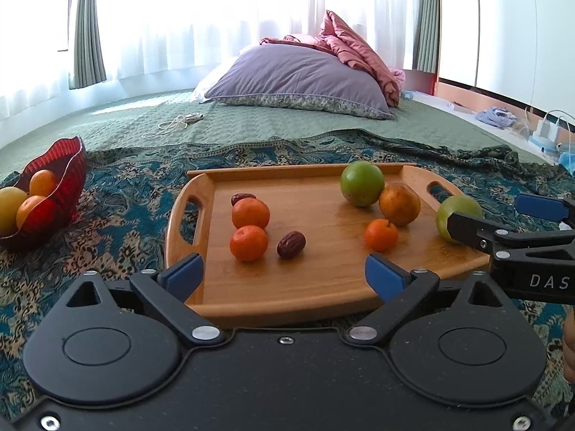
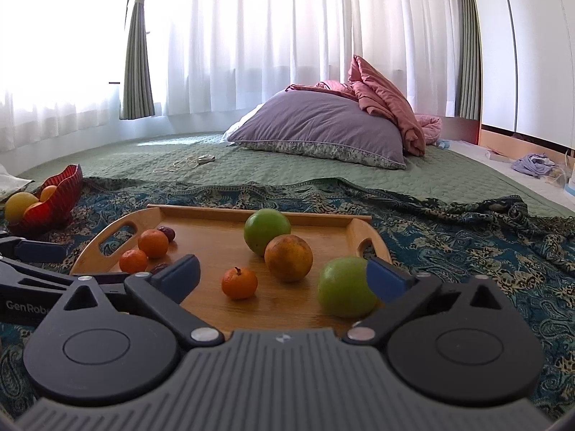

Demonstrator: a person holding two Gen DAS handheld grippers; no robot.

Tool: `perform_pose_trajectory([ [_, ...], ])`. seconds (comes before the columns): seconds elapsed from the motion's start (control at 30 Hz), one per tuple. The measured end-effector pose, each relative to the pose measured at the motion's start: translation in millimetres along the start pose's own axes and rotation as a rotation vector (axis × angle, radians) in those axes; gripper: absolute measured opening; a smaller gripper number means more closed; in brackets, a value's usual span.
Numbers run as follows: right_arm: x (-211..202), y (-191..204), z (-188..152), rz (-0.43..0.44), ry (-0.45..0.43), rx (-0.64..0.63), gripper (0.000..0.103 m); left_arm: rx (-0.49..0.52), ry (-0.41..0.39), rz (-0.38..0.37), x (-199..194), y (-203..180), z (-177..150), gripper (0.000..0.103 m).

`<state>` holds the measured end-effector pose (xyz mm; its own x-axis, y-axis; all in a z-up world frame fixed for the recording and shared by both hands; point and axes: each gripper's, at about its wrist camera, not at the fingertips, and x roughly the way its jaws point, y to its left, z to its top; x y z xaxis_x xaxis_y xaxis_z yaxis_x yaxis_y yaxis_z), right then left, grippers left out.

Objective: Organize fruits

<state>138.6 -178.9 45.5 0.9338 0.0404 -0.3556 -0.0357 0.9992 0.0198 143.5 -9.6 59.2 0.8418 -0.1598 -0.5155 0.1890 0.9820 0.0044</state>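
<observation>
With three fruits in the red bowl (image 1: 68, 179) and eight left on the tray (image 1: 323, 287), my left hand-held gripper (image 1: 284, 273) and right hand-held gripper (image 2: 284, 274) both gape empty.

Left wrist view sits low at the near edge of the wooden tray (image 1: 316, 287), facing far toward the pillow (image 1: 305, 79) and curtains, left tool (image 1: 284, 274) in foreground. Right wrist view sits low at the tray's (image 2: 215, 309) near right corner, same facing, right tool (image 2: 284, 274) in foreground. Both share tray, red bowl (image 1: 61, 186) far left, pillow, bed. Each view catches the other tool at its edge.
</observation>
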Motion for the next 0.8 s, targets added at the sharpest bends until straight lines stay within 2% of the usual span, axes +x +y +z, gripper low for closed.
perform_pose_trajectory([
  [0.37, -20, 3, -20, 0.003, 0.033, -0.030, 0.103, -0.045, 0.022, 0.023, -20, 5, -27, 0.101],
  [0.53, -22, 2, -35, 0.008, 0.065, 0.001, 0.103, -0.064, 0.061, 0.032, -17, 7, -42, 0.101],
  [0.8, -16, 0, -63, -0.018, 0.134, 0.044, 0.103, -0.037, 0.093, 0.086, -6, 5, -62, 0.101],
])
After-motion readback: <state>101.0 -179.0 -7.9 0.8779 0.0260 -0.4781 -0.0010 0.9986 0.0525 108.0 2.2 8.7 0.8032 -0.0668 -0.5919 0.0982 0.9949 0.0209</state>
